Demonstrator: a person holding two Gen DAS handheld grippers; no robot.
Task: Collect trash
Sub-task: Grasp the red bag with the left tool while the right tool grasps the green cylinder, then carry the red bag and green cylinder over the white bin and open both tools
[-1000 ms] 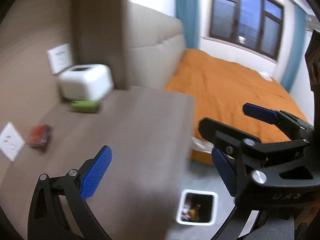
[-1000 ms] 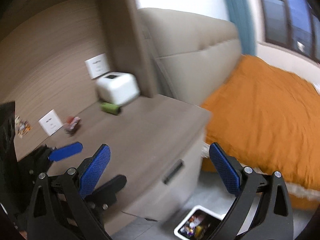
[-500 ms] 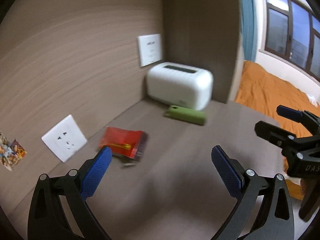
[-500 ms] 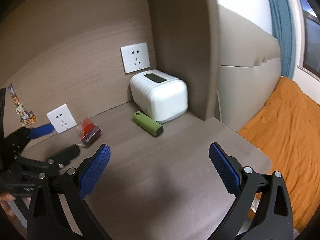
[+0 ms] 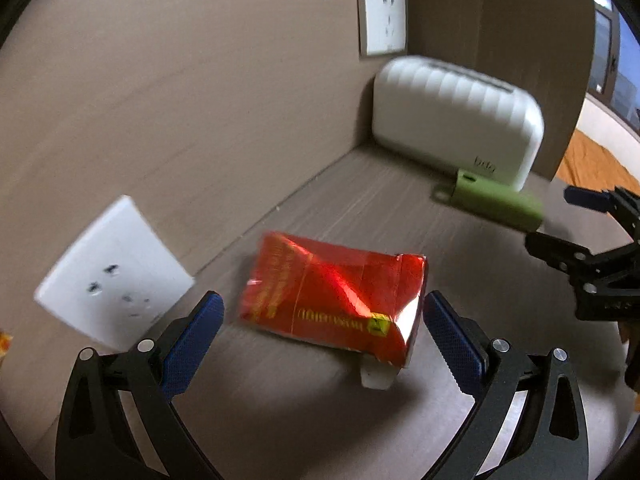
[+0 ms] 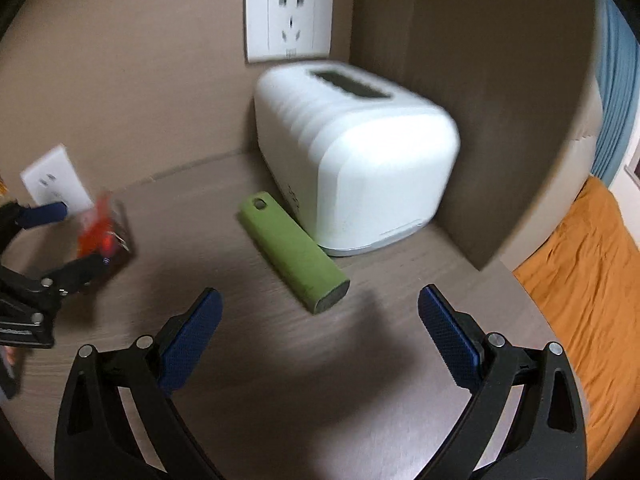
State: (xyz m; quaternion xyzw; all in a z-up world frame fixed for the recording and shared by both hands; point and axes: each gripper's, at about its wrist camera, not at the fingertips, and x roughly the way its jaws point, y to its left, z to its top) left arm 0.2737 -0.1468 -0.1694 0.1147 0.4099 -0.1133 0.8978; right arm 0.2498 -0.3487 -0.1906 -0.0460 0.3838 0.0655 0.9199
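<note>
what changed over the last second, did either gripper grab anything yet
Nothing is grabbed yet. Both grippers swung from the bed and the floor bin toward the nightstand top and closed in. The left gripper now straddles the red wrapper, jaws open around it. The right gripper hovers open just short of the green case. The wrapper, green case and white box lie where they were.

The left gripper [image 5: 322, 334], jaws wide apart, frames a crumpled red wrapper [image 5: 334, 300] on the wooden tabletop [image 5: 460, 252].
</note>
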